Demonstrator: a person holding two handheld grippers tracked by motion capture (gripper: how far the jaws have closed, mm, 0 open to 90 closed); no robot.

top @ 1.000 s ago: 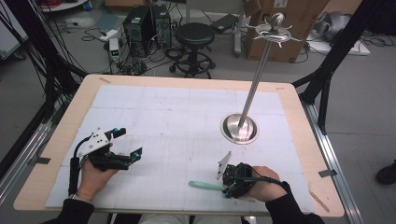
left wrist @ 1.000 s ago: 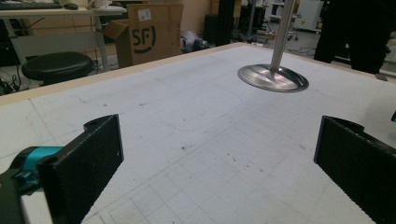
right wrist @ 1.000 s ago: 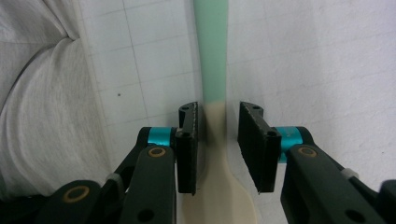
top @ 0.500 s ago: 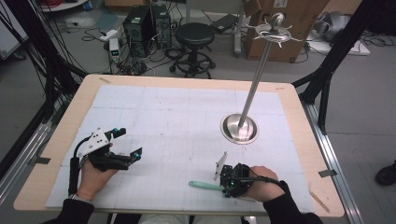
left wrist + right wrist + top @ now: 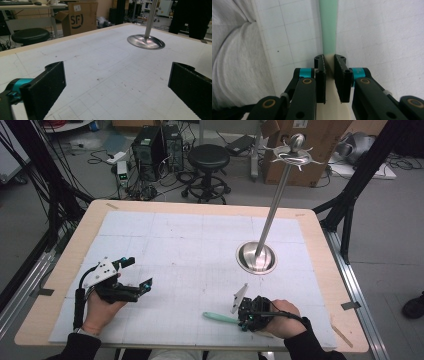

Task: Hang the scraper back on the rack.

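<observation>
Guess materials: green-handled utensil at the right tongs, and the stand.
Utensil: looks like matte plastic or silicone, with an even mint handle and cream section, no glare. Stand: polished metal, likely steel; its mirror-bright dished base and pole show reflections.

A lab: computer towers (image 5: 160,150), tangled floor cables (image 5: 65,195), cardboard boxes (image 5: 320,150).

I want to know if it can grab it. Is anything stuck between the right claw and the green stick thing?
No, nothing is in the way. The right claw already has the utensil between its jaws, which have just been closing on it. Its green handle points away across the bare white mat.
</observation>
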